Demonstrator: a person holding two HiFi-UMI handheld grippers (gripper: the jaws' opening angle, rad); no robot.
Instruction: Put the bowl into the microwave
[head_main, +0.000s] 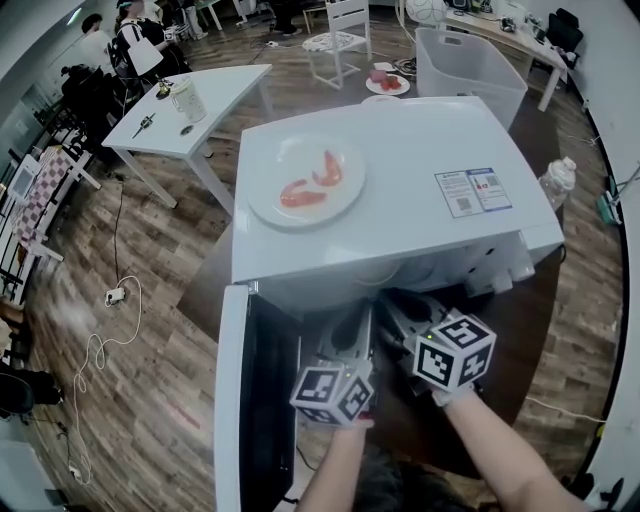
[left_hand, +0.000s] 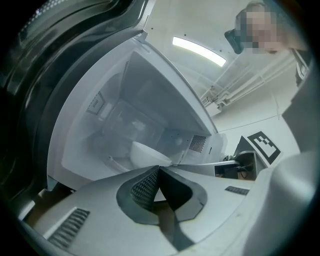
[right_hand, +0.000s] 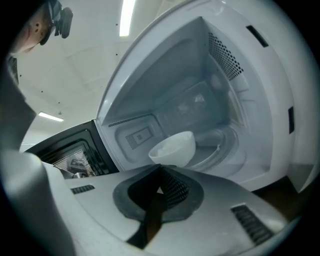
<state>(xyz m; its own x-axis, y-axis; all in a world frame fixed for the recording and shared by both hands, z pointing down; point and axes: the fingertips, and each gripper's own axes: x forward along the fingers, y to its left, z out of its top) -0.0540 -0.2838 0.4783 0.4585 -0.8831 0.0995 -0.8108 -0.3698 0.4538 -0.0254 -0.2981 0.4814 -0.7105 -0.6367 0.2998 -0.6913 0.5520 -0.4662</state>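
Observation:
The white microwave (head_main: 400, 180) stands with its door (head_main: 245, 400) swung open to the left. Inside, a white bowl (right_hand: 175, 147) rests on the glass turntable (right_hand: 220, 145); the left gripper view shows the bowl (left_hand: 147, 154) too. My right gripper (right_hand: 160, 169) is shut, its tips just short of the bowl's rim; I cannot tell whether they touch it. My left gripper (left_hand: 159, 170) is shut as well, pointing into the cavity from the other side. In the head view only the marker cubes (head_main: 332, 393) show in front of the opening; the bowl is hidden there.
A white plate with red food (head_main: 307, 182) lies on the microwave's top. A clear bottle (head_main: 556, 183) stands at its right. Behind are a white table (head_main: 200, 100), a white bin (head_main: 465, 65) and a chair; cables lie on the wooden floor at left.

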